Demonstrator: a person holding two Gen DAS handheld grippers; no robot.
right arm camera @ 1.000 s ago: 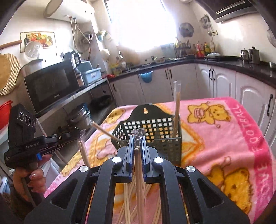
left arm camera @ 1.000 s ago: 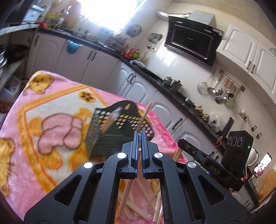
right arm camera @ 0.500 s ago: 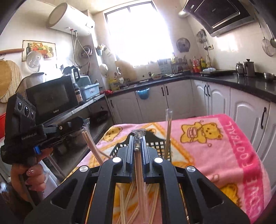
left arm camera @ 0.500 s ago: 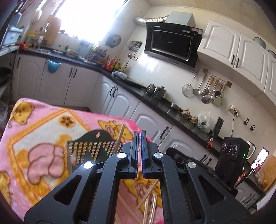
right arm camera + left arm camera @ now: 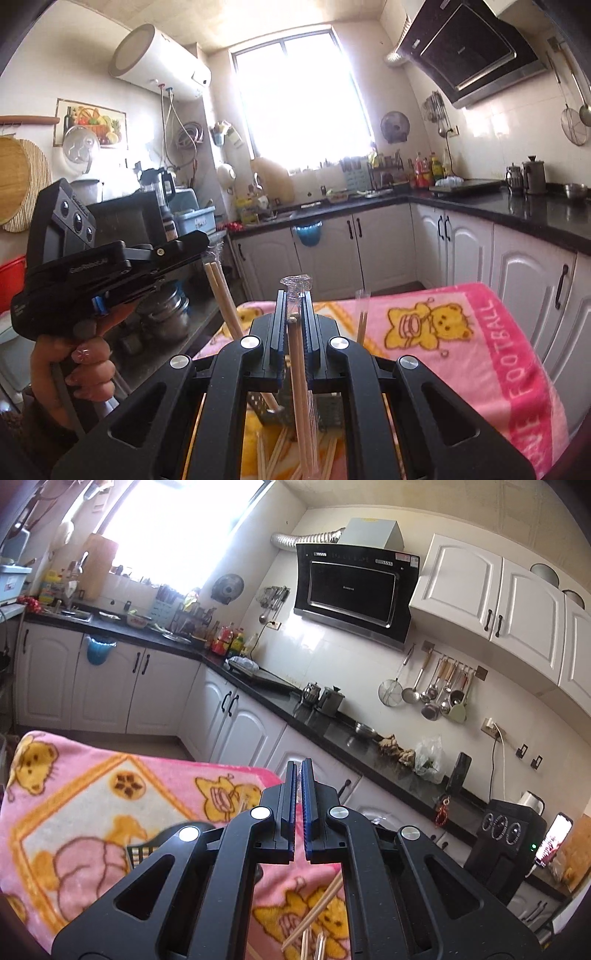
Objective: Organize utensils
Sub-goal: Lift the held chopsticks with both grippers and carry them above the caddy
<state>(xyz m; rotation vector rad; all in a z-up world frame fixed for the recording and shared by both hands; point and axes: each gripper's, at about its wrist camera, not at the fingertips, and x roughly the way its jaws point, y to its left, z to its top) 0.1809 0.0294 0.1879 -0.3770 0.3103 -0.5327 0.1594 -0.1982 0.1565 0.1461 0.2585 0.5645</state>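
Observation:
My right gripper [image 5: 294, 321] is shut on a pair of wooden chopsticks [image 5: 301, 387] in a clear plastic sleeve, held upright above the dark perforated basket [image 5: 271, 411]. My left gripper [image 5: 205, 242], held by a hand at the left, is shut on another sleeved pair of chopsticks [image 5: 225, 302] that slants down toward the basket. In the left wrist view my left gripper [image 5: 298, 805] shows shut jaws, with a corner of the basket [image 5: 140, 851] below them. One sleeved chopstick [image 5: 361, 314] stands in the basket.
A pink bear-print blanket [image 5: 480, 350] covers the table. Several loose chopsticks [image 5: 314, 912] lie on it in front of the basket. White kitchen cabinets [image 5: 236, 720] and a black countertop stand beyond the table's far edge.
Both grippers have risen, each still holding its chopsticks. The basket and blanket have dropped lower in both views.

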